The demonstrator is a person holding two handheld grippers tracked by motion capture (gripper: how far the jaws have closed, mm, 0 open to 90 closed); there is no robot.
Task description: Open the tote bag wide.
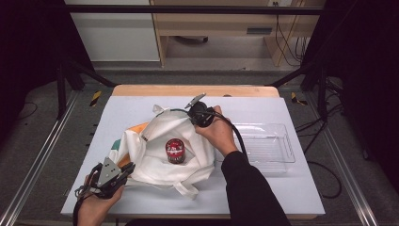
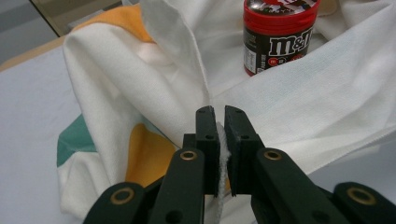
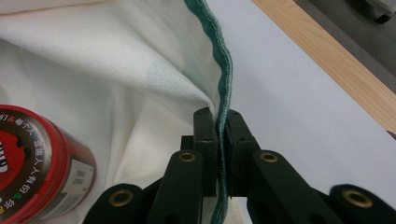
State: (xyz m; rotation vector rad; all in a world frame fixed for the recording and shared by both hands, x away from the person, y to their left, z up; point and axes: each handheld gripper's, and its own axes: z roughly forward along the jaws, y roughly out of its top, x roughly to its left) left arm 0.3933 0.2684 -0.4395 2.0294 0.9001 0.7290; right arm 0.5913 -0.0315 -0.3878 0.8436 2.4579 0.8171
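Both tongs are clamped on my cloth bag [image 1: 155,141]: left tongs [image 2: 217,140] near the jar [image 1: 175,150], right tongs [image 3: 222,140] beyond. I see the jar standing inside.

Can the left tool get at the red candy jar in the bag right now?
Probably not yet: the left tool is shut on the white bag's near edge. The candy jar stands uncovered in the open bag, so the path looks free once it lets go.

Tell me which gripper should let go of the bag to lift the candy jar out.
Probably right: the right gripper grips the white cloth bag's rim beside the red-lidded candy jar; the left gripper is farther.
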